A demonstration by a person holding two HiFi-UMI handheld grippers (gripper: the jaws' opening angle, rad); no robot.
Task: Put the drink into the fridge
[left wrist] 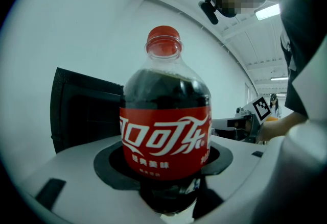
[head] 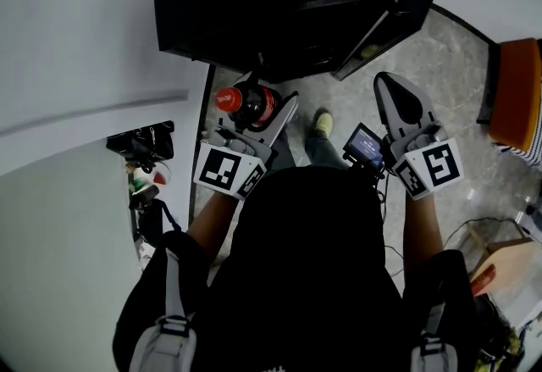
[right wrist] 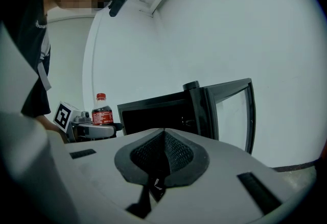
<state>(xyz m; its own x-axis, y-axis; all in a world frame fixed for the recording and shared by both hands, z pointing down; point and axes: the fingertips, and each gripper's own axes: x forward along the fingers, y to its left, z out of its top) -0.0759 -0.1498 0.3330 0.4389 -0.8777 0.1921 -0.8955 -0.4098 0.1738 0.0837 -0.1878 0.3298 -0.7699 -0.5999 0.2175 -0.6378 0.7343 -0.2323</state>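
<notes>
A dark cola bottle point(left wrist: 165, 131) with a red cap and red label stands upright, and my left gripper point(left wrist: 166, 167) is shut on its lower body. From above, the bottle point(head: 246, 103) shows in my left gripper point(head: 258, 120), just in front of the black fridge point(head: 271, 6). The fridge door point(head: 398, 10) is swung open to the right. My right gripper point(head: 406, 103) is shut with nothing in it, to the right of the bottle, near the open door. In the right gripper view, the bottle point(right wrist: 102, 110) is at the left, the fridge point(right wrist: 158, 110) and door point(right wrist: 230, 110) ahead.
A white wall or counter point(head: 76, 108) fills the left side, with small dark items point(head: 142, 150) on it. An orange chair point(head: 518, 95) stands at the far right. A cardboard box point(head: 500, 264) and cables lie on the stone floor at the lower right.
</notes>
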